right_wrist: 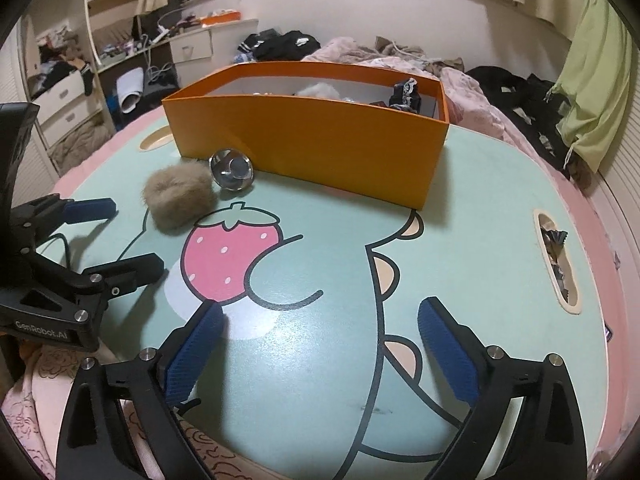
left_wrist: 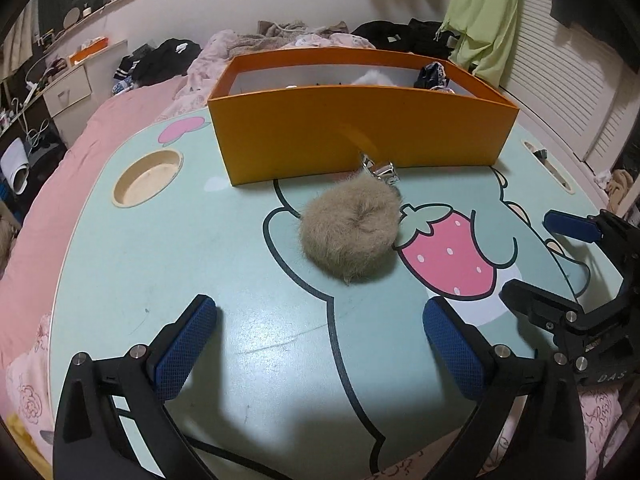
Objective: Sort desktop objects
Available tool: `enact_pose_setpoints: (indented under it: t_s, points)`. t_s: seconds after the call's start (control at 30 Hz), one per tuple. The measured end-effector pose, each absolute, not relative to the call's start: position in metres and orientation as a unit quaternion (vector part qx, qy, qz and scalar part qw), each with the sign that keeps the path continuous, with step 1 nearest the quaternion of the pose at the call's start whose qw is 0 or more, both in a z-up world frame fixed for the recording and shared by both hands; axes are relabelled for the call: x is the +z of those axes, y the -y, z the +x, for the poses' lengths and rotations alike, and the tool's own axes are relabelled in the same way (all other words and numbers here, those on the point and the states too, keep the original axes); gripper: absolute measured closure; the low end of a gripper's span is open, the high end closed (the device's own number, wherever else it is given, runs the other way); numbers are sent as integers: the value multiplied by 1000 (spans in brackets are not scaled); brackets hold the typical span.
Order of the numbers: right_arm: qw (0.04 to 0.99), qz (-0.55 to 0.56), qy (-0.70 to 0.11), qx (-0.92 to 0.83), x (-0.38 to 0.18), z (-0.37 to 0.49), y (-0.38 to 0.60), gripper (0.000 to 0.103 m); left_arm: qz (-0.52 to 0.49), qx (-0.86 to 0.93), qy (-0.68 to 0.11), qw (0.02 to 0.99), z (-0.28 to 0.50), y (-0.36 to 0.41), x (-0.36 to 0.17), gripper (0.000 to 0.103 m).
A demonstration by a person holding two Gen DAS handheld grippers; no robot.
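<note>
Both grippers sit low over the near edge of the table (left_wrist: 160, 248), pale green w/ cartoon print, which rests on a pink bed (left_wrist: 60, 168). Left gripper (left_wrist: 320, 344): fingers (left_wrist: 186, 344) spread wide, released, nothing btwn them, only bare tabletop. Right gripper (right_wrist: 320, 354): same, fingers (right_wrist: 448, 354) spread wide, released, nothing held. Each shows in the other's cam: right gripper at the right edge of the left wrist view, left gripper (right_wrist: 120, 236) at the left edge of the right wrist view, also apart w/ nothing in it. Task items: fuzzy beige scrunchie (left_wrist: 351, 230) lies flat on the table mid-way, ahead of the left gripper, just left of the strawberry print (left_wrist: 450, 252) and overlapping its edge. Shiny silver metal object (left_wrist: 382, 170) just behind the scrunchie, touching or nearly touching it, right up against the near wall of the orange box (left_wrist: 360, 128); can't tell if it touches the wall. Box sits at the far side of the table, open top, holds a white fluffy item (right_wrist: 320, 90) and a dark patterned fabric piece (right_wrist: 406, 96) toward its right end. Round recess (left_wrist: 146, 178) in the table far left, slot (right_wrist: 556, 256) at the right edge w/ something dark in it. Clothes piled on the bed beyond the box.
</note>
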State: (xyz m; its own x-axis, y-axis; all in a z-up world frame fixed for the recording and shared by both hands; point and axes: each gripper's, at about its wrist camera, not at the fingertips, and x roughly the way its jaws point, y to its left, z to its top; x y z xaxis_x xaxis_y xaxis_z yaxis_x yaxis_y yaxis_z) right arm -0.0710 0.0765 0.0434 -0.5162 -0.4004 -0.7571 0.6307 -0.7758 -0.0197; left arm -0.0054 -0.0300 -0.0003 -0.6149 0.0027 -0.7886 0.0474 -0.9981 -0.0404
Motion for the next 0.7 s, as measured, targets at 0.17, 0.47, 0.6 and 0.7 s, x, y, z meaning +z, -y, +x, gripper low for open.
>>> enact_pose_setpoints:
  t_s: [0.17, 0.47, 0.6, 0.7]
  points:
    - [301, 389, -148, -858, 43, -71, -76, 3, 438, -898, -29, 12, -5, 30, 0, 0]
    - [300, 389, -148, -858, 43, -71, -76, 3, 438, -898, -29, 12, -4, 30, 0, 0]
    - [300, 389, -148, -858, 43, -71, -76, 3, 438, -898, -29, 12, -4, 30, 0, 0]
    - [300, 389, -148, -858, 43, -71, -76, 3, 438, -898, -28, 12, -4, 30, 0, 0]
